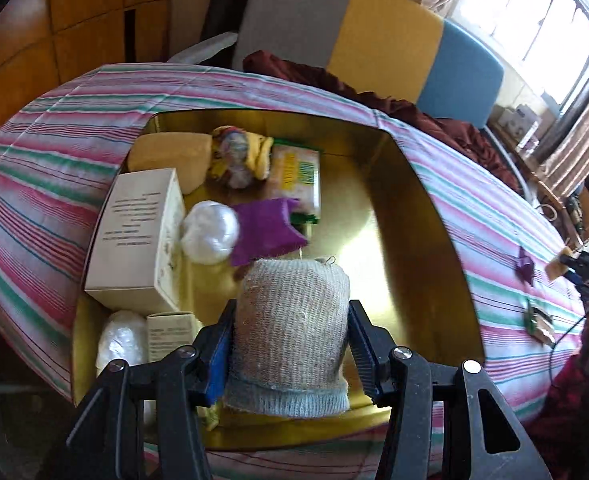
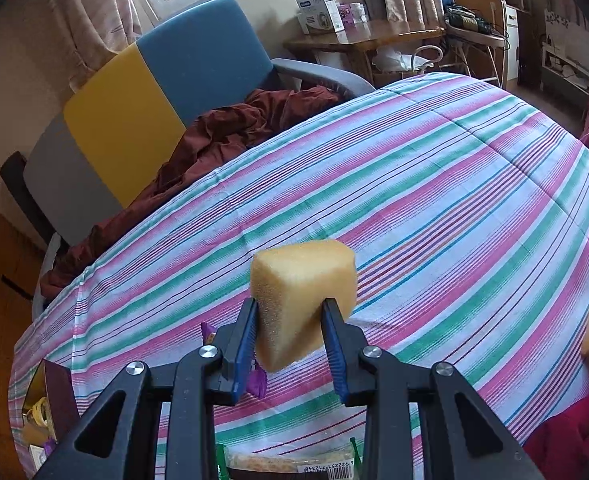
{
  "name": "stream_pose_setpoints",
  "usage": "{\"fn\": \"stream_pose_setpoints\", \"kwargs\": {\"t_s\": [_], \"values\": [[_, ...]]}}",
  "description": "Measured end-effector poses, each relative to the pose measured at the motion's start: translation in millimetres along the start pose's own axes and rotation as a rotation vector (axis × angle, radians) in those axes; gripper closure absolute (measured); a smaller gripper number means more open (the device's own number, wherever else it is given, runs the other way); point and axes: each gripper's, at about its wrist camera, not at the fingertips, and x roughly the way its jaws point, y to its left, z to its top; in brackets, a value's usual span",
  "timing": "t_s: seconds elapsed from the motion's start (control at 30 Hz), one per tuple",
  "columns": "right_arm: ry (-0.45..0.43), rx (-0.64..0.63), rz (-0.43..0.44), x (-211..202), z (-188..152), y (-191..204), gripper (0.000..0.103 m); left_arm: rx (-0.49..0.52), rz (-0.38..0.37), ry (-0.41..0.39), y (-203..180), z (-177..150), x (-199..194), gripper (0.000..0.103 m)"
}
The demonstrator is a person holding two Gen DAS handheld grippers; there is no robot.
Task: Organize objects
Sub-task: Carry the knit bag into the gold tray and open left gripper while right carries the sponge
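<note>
Left gripper [image 1: 290, 344] is clamped on a rolled sock [image 1: 294, 320], hanging over the gold box [image 1: 414, 208] on the striped cloth [image 1: 474, 208]. Right gripper [image 2: 290, 332] is closed tight on a yellow sponge wedge [image 2: 300, 304], held above the cloth well away from the box, which shows only as a corner at the left edge of that view. Risks: the sock is soft and the pads bite its lower half, so it could sag or slip out if swung; dropped from here it probably lands on the purple bag [image 1: 268, 228] or the white ball [image 1: 210, 232] instead of the bare floor on the right side of the box. The left side is crowded (carton [image 1: 134, 240], big sponge [image 1: 174, 156], packets), so a release there could pile things up. The wedge is pinched across its narrow end, so it might pivot. Sock's long axis runs along the fingers, cuff toward the camera, rounded end pointing away into the box. Wedge points its broad face up and away.
</note>
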Motion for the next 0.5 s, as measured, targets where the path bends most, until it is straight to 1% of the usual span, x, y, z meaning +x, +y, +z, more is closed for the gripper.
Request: {"fn": "stream_pose_setpoints", "kwargs": {"t_s": [0.17, 0.23, 0.3, 0.43, 0.5], "values": [[-0.044, -0.024, 0.013, -9.2, 0.7, 5.3, 0.071, -0.003, 0.062, 0.015, 9.1, -1.1, 16.8, 0.05], [-0.044, -0.026, 0.017, -9.5, 0.8, 6.8, 0.071, 0.001, 0.082, 0.023, 11.0, -2.3, 22.7, 0.049], [-0.045, -0.027, 0.021, -9.6, 1.5, 7.0, 0.071, 0.036, 0.12, 0.003, 7.9, -2.3, 24.1, 0.049], [-0.08, -0.029, 0.035, -16.8, 3.3, 7.8, 0.071, 0.069, 0.162, -0.016, 5.8, -3.1, 27.7, 0.049], [-0.077, -0.031, 0.046, -17.2, 3.1, 9.1, 0.071, 0.097, 0.184, -0.028, 2.4, -4.0, 28.2, 0.049]]}}
